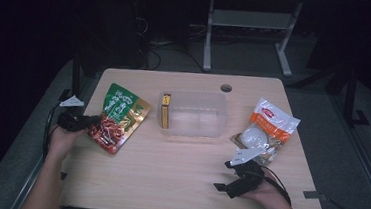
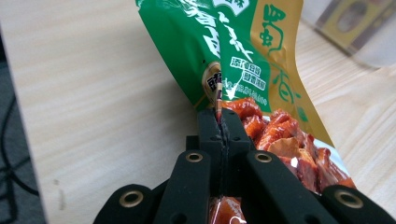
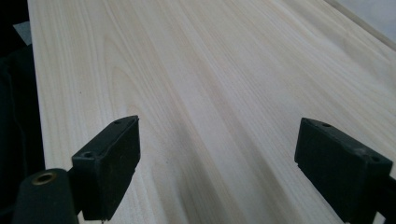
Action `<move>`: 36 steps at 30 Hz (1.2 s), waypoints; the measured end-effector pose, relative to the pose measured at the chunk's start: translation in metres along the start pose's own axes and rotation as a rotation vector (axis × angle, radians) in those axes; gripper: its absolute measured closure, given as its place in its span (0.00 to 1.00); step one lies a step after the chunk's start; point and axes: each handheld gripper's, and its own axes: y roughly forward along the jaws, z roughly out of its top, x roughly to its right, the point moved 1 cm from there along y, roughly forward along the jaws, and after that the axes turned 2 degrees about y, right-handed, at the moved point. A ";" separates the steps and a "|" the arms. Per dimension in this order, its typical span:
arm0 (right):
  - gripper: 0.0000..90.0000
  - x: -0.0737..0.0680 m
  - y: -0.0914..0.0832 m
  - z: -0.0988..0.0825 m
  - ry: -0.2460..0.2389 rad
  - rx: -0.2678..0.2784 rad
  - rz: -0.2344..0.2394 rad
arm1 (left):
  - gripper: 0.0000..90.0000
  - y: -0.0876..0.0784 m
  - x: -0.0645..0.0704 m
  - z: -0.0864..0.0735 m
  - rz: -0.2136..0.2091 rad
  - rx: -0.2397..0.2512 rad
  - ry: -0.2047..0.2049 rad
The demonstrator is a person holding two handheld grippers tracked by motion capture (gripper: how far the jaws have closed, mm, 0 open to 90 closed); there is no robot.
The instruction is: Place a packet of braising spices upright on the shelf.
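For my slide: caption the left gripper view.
Left claw shut on the edge of a green snack pouch above the wooden table.

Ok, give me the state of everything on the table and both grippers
Left gripper: shut on green pouch edge.
Green pouch: sealed, pinched at one edge.
Right gripper: open, empty, over bare table.
Clear bin: open-topped, yellow box inside.
White bag: lying flat, untouched.

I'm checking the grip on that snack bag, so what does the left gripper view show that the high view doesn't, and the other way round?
Left gripper view: the jaws pressed together on the thin edge of the green snack pouch, and its print up close.

High view: the clear plastic bin, the white and orange packet, and the right gripper over bare table, its jaws apart.

Both: the pouch, the left gripper and the wooden tabletop.
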 end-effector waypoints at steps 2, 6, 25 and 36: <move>0.16 0.000 0.000 0.000 0.000 0.003 0.000 | 1.00 -0.007 0.002 0.004 0.003 0.014 0.017; 0.15 0.001 -0.001 0.000 0.005 0.006 -0.003 | 1.00 -0.021 0.006 0.010 -0.001 0.053 0.025; 0.16 0.004 -0.004 0.000 0.023 0.021 0.001 | 1.00 -0.058 0.042 0.043 -0.119 0.125 0.116; 0.16 0.008 -0.008 0.001 0.053 0.044 0.004 | 1.00 -0.065 0.080 0.064 -0.195 0.141 0.213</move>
